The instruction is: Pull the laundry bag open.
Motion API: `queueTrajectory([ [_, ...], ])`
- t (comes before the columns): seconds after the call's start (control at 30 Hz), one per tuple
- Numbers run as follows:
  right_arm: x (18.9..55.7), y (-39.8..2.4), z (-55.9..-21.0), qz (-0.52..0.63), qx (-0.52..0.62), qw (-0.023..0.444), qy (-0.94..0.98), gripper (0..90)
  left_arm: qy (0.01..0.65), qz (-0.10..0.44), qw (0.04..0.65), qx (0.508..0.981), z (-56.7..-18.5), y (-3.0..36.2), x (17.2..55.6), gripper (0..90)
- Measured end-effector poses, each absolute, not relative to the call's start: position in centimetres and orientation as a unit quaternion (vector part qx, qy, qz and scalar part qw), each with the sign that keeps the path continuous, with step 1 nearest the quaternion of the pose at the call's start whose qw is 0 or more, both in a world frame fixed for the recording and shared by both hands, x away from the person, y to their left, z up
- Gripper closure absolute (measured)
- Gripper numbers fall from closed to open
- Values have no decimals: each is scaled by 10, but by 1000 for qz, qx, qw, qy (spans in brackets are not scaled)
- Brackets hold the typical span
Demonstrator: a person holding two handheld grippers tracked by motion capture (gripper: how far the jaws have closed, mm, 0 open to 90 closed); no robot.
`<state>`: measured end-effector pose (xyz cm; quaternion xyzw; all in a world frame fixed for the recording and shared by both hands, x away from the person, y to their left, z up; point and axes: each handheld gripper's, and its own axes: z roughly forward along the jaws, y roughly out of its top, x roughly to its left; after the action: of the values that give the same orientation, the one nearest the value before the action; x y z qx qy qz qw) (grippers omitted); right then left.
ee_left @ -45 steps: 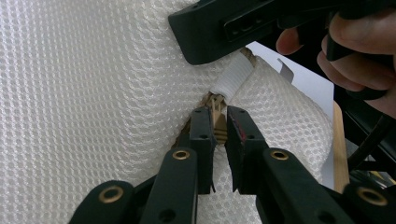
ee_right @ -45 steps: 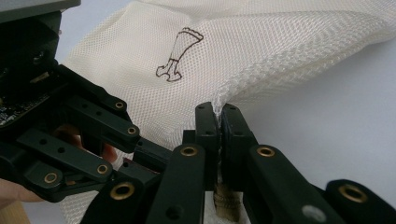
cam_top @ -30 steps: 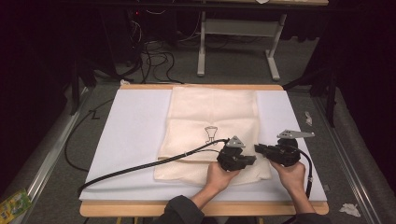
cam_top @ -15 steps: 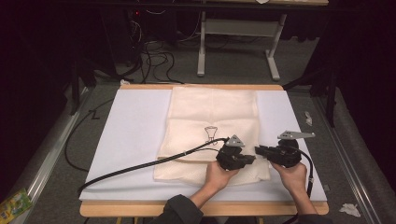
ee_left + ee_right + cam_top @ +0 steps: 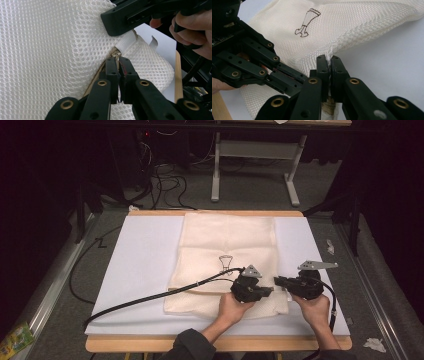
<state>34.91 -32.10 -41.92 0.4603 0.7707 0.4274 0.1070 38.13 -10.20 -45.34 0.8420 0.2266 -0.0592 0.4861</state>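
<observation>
zipper pull [image 5: 115, 53]: hidden between tongs | mesh bag [image 5: 50, 50]: cut off by edges

Seen from above: cream mesh bag [image 5: 227, 255] spread flat on a white sheet [image 5: 145, 265] over a wooden table [image 5: 150, 343]. Lower right of the frame, left gripper [image 5: 271, 291] and right gripper [image 5: 276, 280] meeting tip to tip at the bag's near right edge, jaws closed. Black cable [image 5: 150, 296] trailing toward lower left.
</observation>
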Motion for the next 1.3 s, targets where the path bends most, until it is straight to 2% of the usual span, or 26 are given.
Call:
queueTrajectory([
  [0.87,346,-329,-422,428,465,115,766,886,221,-21,452,864,-449,-94,375,870],
  [1.3,346,-335,-429,423,476,112,763,885,229,-29,459,858,-451,-77,378,870],
])
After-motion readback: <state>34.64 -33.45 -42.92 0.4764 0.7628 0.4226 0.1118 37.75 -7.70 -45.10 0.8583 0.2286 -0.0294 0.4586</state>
